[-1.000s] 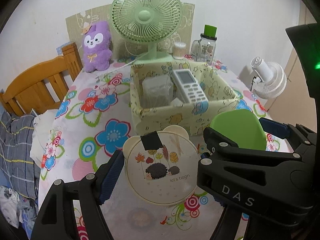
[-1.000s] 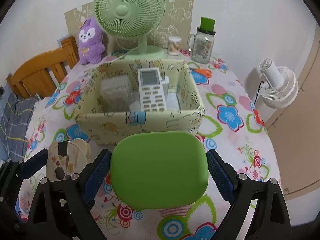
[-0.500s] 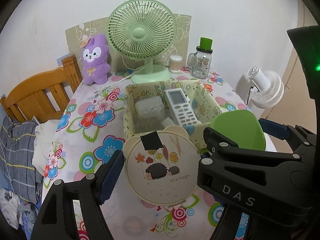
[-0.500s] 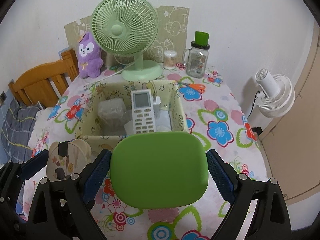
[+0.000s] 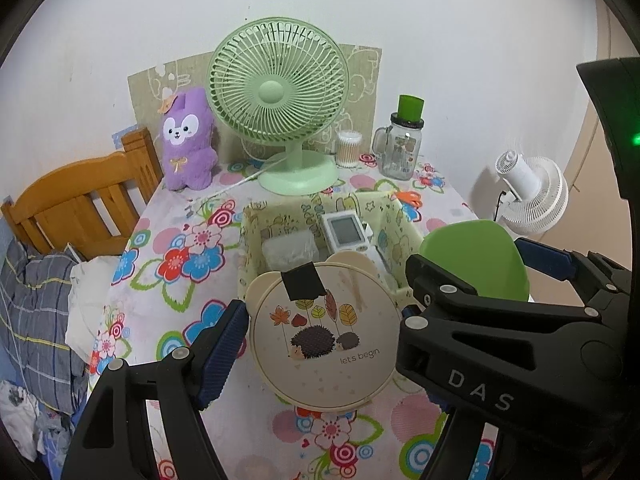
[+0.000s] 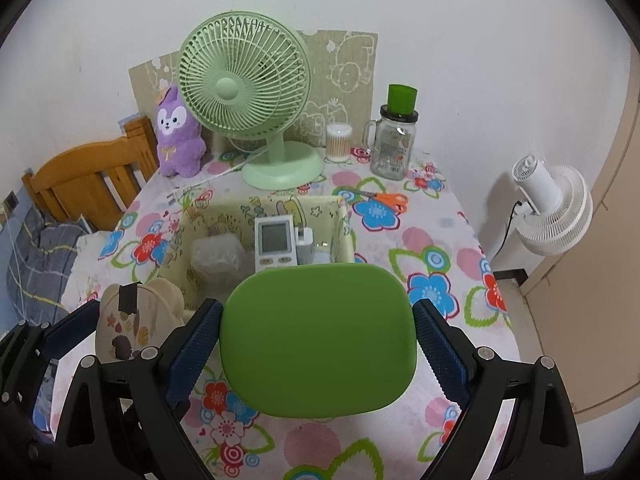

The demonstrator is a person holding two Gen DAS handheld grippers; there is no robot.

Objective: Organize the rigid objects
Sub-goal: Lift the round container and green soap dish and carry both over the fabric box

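Observation:
My left gripper point(image 5: 320, 332) is shut on a cream round case point(image 5: 324, 336) with bear ears, a hedgehog picture and a strip of black tape, held in the air above the flowered table point(image 5: 180, 280). Beside it, my right gripper point(image 6: 318, 344) is shut on a green rounded case point(image 6: 316, 340), also off the table. The cream round case point(image 6: 128, 332) shows at the lower left of the right wrist view. Beyond both stands a yellow fabric box point(image 6: 344, 232) holding a white remote point(image 6: 276, 240), a clear wrapped block point(image 6: 218, 256) and a white charger point(image 6: 306, 240).
A green desk fan point(image 5: 280, 92), a purple plush point(image 5: 186, 140), a cotton-swab tub point(image 5: 349, 148) and a glass jar point(image 5: 402, 148) line the far edge. Orange scissors point(image 6: 386, 199) lie right of the box. A white fan point(image 6: 552, 208) stands off the right side, a wooden bed frame point(image 5: 80, 200) off the left.
Both grippers have risen and drawn back from the box with their cases still held, so the box and table look smaller and farther off.

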